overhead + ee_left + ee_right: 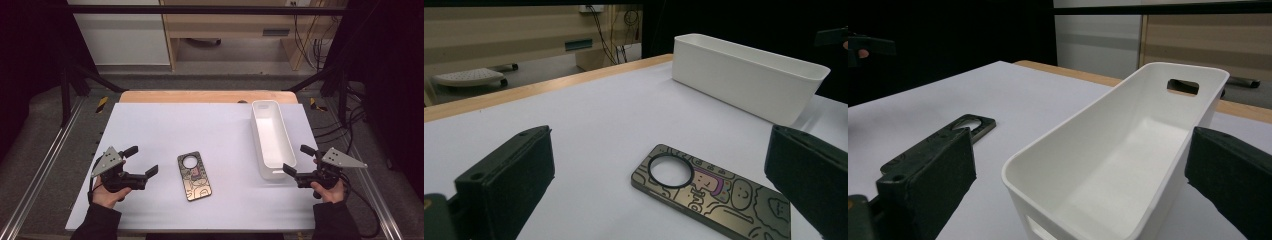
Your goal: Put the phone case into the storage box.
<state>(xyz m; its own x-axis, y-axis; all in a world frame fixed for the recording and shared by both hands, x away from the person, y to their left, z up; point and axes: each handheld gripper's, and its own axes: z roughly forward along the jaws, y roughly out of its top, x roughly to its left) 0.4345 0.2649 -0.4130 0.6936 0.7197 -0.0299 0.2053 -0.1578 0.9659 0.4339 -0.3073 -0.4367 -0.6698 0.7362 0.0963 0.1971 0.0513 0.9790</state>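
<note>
A phone case [194,175] with cartoon drawings and a round camera hole lies flat near the middle front of the white table; it appears too in the left gripper view [716,192] and, dark and edge-on, in the right gripper view [955,131]. My left gripper [144,161] rests at the front left, open, pointing toward the case, nothing between its jaws. My right gripper [299,159] sits at the front right, open, its jaws facing the near end of a long white bin [272,138]. The bin [1108,165] is empty inside.
The bin [744,75] stands lengthwise on the right half of the table. A wooden table edge [207,96] runs along the back, with cabinets and cables on the floor beyond. Metal rails flank both sides of the table.
</note>
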